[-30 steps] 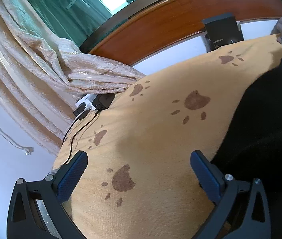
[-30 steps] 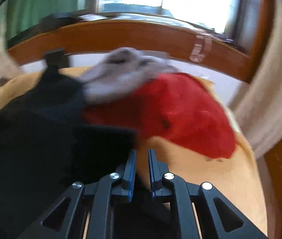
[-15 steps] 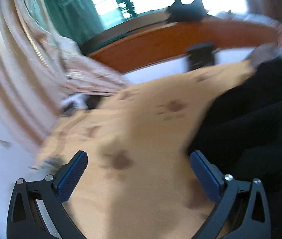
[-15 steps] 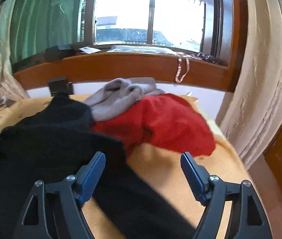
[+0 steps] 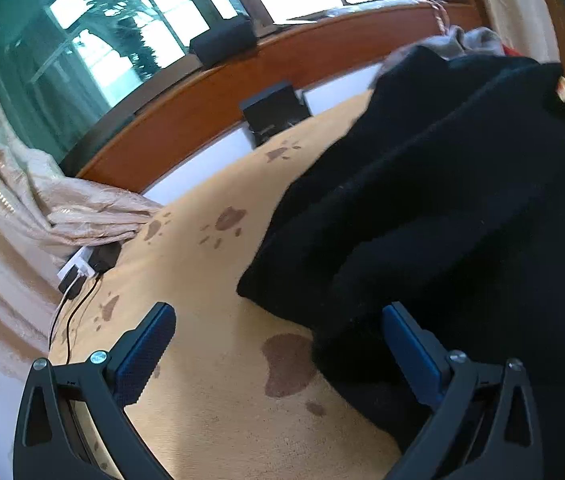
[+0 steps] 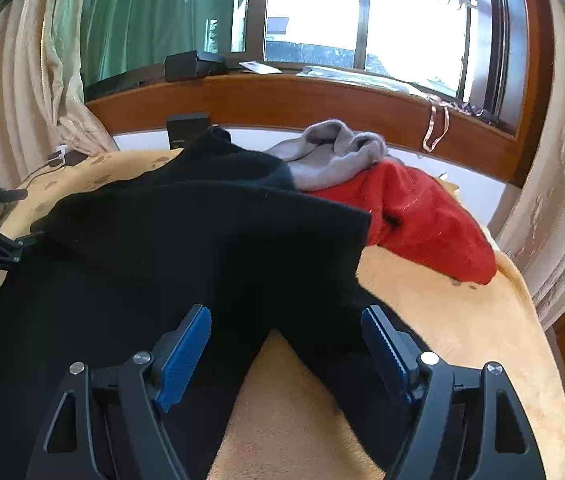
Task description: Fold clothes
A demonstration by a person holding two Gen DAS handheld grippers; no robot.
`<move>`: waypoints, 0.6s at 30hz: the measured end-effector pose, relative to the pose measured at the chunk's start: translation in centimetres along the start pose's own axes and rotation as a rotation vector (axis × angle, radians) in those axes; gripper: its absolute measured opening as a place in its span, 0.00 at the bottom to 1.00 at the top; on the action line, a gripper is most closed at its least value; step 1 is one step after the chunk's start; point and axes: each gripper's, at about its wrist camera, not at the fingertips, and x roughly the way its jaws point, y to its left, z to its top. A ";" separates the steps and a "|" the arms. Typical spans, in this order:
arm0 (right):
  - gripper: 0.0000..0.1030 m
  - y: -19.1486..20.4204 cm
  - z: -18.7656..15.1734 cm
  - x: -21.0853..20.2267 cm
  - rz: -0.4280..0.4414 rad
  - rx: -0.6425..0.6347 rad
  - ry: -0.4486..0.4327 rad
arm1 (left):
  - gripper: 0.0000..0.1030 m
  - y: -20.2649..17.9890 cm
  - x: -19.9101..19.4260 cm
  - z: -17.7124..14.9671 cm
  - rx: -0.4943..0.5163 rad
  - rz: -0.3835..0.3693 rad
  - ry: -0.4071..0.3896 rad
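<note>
A black garment [image 5: 442,220] [image 6: 186,248] lies spread over the orange paw-print blanket [image 5: 210,280]. My left gripper [image 5: 278,316] is open at the garment's left edge; the black cloth reaches in by the right finger [image 5: 410,344], and the pads do not press it. My right gripper [image 6: 285,316] is open low over the garment's near part, with black cloth and a wedge of blanket [image 6: 282,400] between its wide-apart fingers. Behind the black garment lie a grey garment [image 6: 330,156] and a red one [image 6: 422,220].
A wooden headboard [image 6: 282,100] and window sill run along the far side, with a small black box [image 5: 274,114] against them. Chargers and cables [image 5: 90,260] sit at the blanket's left corner. Curtains [image 5: 22,200] hang left and right.
My right gripper went from shut to wide open and drew back from the red garment. My left gripper swung right, so the black garment's edge now lies between its fingers.
</note>
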 end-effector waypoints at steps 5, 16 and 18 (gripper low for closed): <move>0.77 -0.4 0.0 0.6 0.039 0.051 0.012 | 1.00 -1.0 0.3 -0.1 0.084 0.032 0.021; 0.78 0.9 1.0 1.8 0.076 0.065 -0.008 | 1.00 1.7 -0.4 -0.6 -0.199 0.267 0.074; 0.78 1.4 1.3 2.1 0.082 0.049 -0.014 | 1.00 2.4 -1.7 -1.3 -0.253 0.290 0.065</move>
